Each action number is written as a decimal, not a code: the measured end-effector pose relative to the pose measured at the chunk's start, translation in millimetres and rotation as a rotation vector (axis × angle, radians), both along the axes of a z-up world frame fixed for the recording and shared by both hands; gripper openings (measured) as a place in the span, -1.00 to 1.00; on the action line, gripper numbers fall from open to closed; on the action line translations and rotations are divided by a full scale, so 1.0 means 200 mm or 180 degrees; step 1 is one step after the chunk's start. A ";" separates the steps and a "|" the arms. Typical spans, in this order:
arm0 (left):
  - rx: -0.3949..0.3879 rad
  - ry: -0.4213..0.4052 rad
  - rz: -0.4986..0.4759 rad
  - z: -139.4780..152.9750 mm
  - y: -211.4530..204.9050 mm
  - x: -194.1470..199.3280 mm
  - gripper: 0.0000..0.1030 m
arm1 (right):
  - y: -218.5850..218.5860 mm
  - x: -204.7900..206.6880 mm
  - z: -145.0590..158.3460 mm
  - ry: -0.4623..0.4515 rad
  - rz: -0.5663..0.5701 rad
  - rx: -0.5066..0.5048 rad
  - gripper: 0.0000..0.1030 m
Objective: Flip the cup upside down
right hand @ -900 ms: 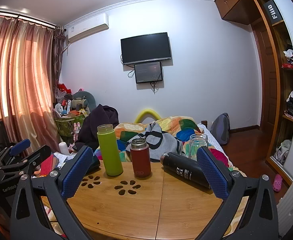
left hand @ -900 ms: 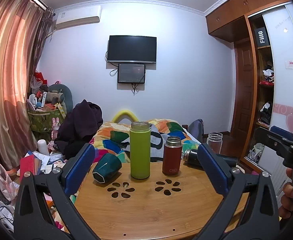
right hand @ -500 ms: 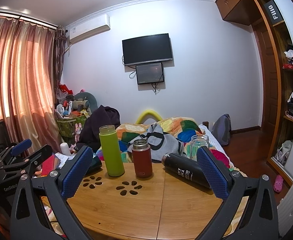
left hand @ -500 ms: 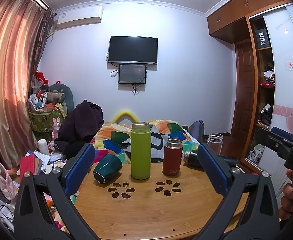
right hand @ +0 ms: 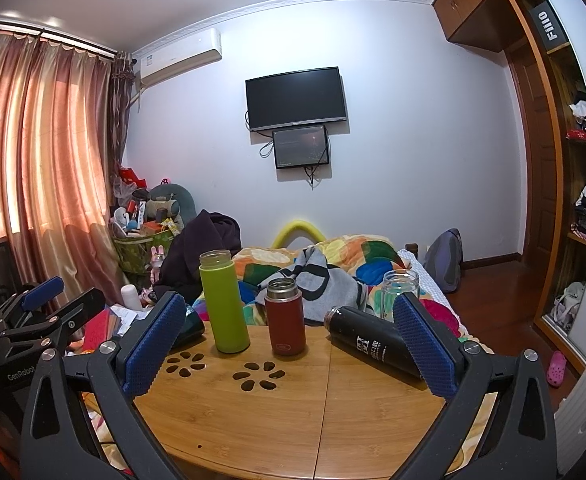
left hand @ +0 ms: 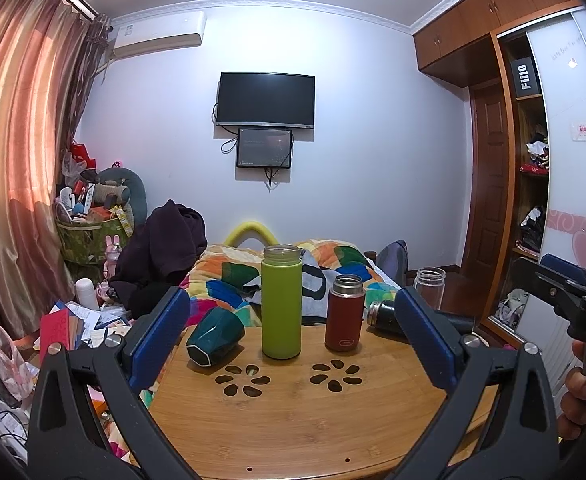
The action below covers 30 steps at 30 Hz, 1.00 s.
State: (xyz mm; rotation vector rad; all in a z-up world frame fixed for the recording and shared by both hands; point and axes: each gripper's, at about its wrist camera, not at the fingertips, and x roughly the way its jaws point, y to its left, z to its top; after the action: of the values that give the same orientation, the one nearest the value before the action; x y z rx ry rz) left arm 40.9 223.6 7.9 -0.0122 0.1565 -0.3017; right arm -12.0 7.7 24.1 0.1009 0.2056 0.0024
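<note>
1. The table (left hand: 293,420) is made of smooth, satin wood.
2. The cup (left hand: 215,330) left of the green bottle (left hand: 281,308) is glazed glossy.
3. The jar (right hand: 400,292) is made of clear glass.
4. The pads (right hand: 155,346) are finished in rough blue rubber.

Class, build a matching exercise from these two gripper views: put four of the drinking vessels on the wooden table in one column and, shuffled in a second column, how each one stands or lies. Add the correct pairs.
Column 1
1. green bottle
2. dark teal cup
3. black flask
4. red flask

Column 2
A. lying on its side, at the table's right
B. upright, shorter, metal rim
C. upright, the tallest
D. lying on its side, at the table's left

Pairs: 1-C, 2-D, 3-A, 4-B
</note>
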 end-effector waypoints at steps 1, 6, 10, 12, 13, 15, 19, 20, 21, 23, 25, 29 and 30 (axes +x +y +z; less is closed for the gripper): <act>0.0001 0.0000 0.0000 0.00 0.00 0.00 1.00 | 0.00 0.00 0.00 -0.0002 0.0003 0.0001 1.00; 0.0000 -0.0002 0.0004 0.00 0.00 0.00 1.00 | 0.00 0.00 0.00 -0.0005 0.0009 0.0001 1.00; 0.0000 0.0002 0.0003 0.00 0.00 0.00 1.00 | 0.00 0.00 -0.01 -0.0006 0.0017 0.0001 1.00; 0.0001 0.0006 0.0003 0.00 0.00 -0.01 1.00 | 0.00 0.00 -0.02 -0.0008 0.0020 0.0002 1.00; -0.0002 0.0001 0.0004 0.00 0.00 0.00 1.00 | 0.00 0.00 -0.01 -0.0009 0.0021 0.0002 1.00; -0.0003 0.0002 0.0001 0.00 0.00 -0.01 1.00 | 0.00 0.00 -0.01 -0.0009 0.0018 0.0000 1.00; -0.0001 0.0002 0.0000 0.00 0.00 0.00 1.00 | 0.00 0.00 -0.02 -0.0007 0.0022 -0.0003 1.00; 0.0000 0.0002 -0.0001 0.00 0.00 0.00 1.00 | 0.00 0.00 -0.02 -0.0007 0.0023 -0.0003 1.00; -0.0001 0.0001 0.0000 0.00 0.00 0.00 1.00 | 0.00 0.00 -0.02 -0.0008 0.0020 -0.0002 1.00; -0.0001 0.0000 0.0001 0.00 0.00 0.00 1.00 | 0.00 0.00 -0.02 -0.0009 0.0023 0.0001 1.00; 0.0000 0.0001 0.0000 0.00 0.00 0.00 1.00 | 0.00 0.00 -0.02 -0.0010 0.0020 -0.0001 1.00; -0.0001 0.0001 0.0002 0.00 0.00 0.00 1.00 | 0.00 0.00 -0.02 -0.0011 0.0023 0.0001 1.00; -0.0002 0.0002 0.0001 0.00 0.00 -0.01 1.00 | 0.01 0.00 -0.02 -0.0012 0.0030 0.0004 1.00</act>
State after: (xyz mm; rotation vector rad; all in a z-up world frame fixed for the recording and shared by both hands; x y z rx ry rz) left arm 39.5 224.5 8.8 -0.0129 0.1569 -0.3016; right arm -12.4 9.3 20.8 0.1012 0.2025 0.0122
